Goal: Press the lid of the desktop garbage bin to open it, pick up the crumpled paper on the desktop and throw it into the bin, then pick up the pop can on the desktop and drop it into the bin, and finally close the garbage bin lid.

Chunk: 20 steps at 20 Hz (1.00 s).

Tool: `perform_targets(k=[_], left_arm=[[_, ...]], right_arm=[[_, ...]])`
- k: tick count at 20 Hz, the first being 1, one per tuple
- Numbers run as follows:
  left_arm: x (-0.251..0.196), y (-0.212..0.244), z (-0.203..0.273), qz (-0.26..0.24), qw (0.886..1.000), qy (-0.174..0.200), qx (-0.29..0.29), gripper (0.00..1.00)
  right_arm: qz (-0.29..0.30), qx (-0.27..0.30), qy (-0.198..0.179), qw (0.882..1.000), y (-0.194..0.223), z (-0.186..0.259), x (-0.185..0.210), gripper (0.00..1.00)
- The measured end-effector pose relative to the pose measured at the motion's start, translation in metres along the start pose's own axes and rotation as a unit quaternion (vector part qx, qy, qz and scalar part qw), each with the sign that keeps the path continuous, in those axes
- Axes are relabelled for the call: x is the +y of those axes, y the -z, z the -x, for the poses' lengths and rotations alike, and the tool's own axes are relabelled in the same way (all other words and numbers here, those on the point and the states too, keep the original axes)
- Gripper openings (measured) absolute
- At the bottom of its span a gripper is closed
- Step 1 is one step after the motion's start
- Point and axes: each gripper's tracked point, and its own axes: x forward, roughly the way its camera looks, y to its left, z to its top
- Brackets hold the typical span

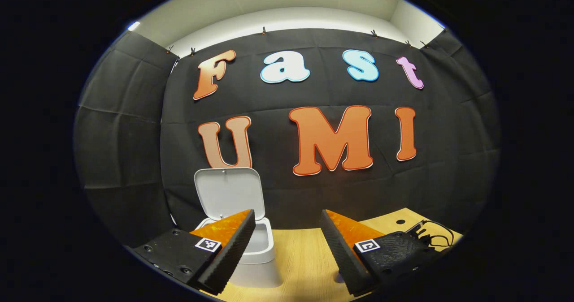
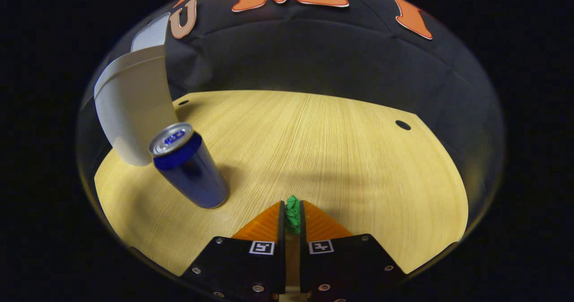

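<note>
- While the white plastic desktop bin (image 1: 253,248) is standing with its hinged lid (image 1: 228,192) raised at the far left of the pale wooden desktop (image 2: 314,140), you are working the paper step.
- Your right gripper (image 2: 292,214) is pinching the green crumpled paper (image 2: 293,213) between both fingers, low over the near desktop.
- Your left gripper (image 1: 287,237) is hovering with fingers apart and nothing between them, facing the bin.
- The blue aluminium pop can (image 2: 188,167) is standing upright just right of the bin, waiting.
- Next, I judge, you are carrying the paper left, clearing the can, and releasing over the opening.
</note>
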Motion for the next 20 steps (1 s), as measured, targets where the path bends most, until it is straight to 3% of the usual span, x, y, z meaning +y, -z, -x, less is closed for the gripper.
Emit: perform_targets(k=[5,11,20], left_arm=[[0.012,0.000,-0.002,0.018,1.000,-0.001,-0.007,0.93],[0.030,0.000,0.001,0.034,0.999,-0.009,-0.018,0.92],[0.068,0.008,0.010,0.046,0.998,-0.042,-0.019,0.93]], right_arm=[[0.016,-0.088,-0.018,0.996,-0.074,0.055,0.019,0.11],[0.013,-0.175,-0.066,0.982,-0.160,0.113,0.064,0.10],[0.043,-0.259,-0.116,0.958,-0.233,0.162,0.125,0.10]])
